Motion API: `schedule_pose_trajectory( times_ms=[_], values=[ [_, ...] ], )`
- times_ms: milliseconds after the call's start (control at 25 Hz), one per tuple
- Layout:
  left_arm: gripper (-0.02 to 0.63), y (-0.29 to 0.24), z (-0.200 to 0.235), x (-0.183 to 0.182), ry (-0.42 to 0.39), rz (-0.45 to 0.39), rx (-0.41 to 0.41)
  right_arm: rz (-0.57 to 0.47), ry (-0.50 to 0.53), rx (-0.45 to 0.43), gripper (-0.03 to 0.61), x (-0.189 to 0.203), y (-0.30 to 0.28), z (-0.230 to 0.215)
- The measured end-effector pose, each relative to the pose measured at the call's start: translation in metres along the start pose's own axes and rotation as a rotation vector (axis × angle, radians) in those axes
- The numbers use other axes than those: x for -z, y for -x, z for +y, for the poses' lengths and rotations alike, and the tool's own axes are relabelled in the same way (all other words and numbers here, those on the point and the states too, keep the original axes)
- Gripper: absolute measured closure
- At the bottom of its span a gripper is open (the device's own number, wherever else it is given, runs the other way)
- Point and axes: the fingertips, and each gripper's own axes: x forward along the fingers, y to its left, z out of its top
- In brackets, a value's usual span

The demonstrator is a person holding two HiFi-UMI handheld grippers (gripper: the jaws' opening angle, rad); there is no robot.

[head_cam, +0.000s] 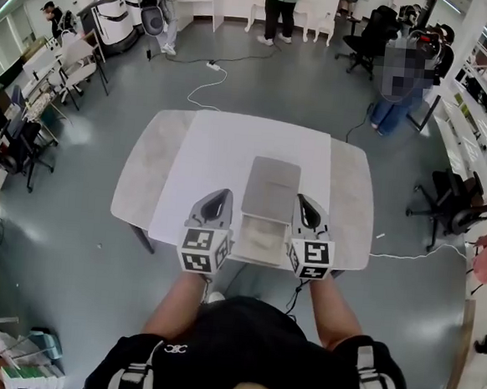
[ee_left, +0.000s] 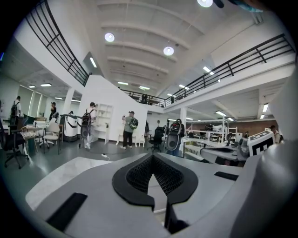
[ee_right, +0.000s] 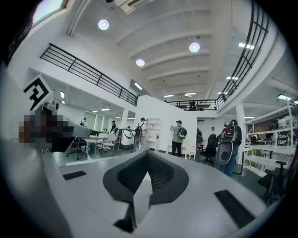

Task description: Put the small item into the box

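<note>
A grey box [head_cam: 270, 189] stands in the middle of the white sheet [head_cam: 221, 158] on the table, and its near part [head_cam: 261, 239] looks open and pale inside. No small item shows in any view. My left gripper [head_cam: 213, 204] rests just left of the box near the table's front edge, and my right gripper [head_cam: 308, 211] is just right of it. Both point away from me and level across the room. In the left gripper view the left gripper [ee_left: 151, 158] has its tips together with nothing between them. The right gripper [ee_right: 148, 155] looks the same in its own view.
The grey table [head_cam: 138, 173] stands on an open grey floor. A white cable [head_cam: 204, 81] lies on the floor beyond it. Office chairs [head_cam: 448, 206] and shelves line the right side, desks and chairs [head_cam: 69, 62] the left. People stand at the far end [head_cam: 281, 8].
</note>
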Motion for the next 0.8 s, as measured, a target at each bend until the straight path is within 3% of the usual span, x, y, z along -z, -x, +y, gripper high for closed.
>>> schedule_pose_trajectory(
  times_ms=[320,800],
  values=[
    [0.601,-0.004,-0.01,0.0,-0.002,-0.005,0.046,-0.129,-0.067,0.161,0.566,-0.041,0.031,-0.039],
    [0.601,-0.018,-0.024,-0.003,-0.017,-0.005,0.09,-0.122,-0.049,0.182,0.566,-0.038,0.036,-0.047]
  ],
)
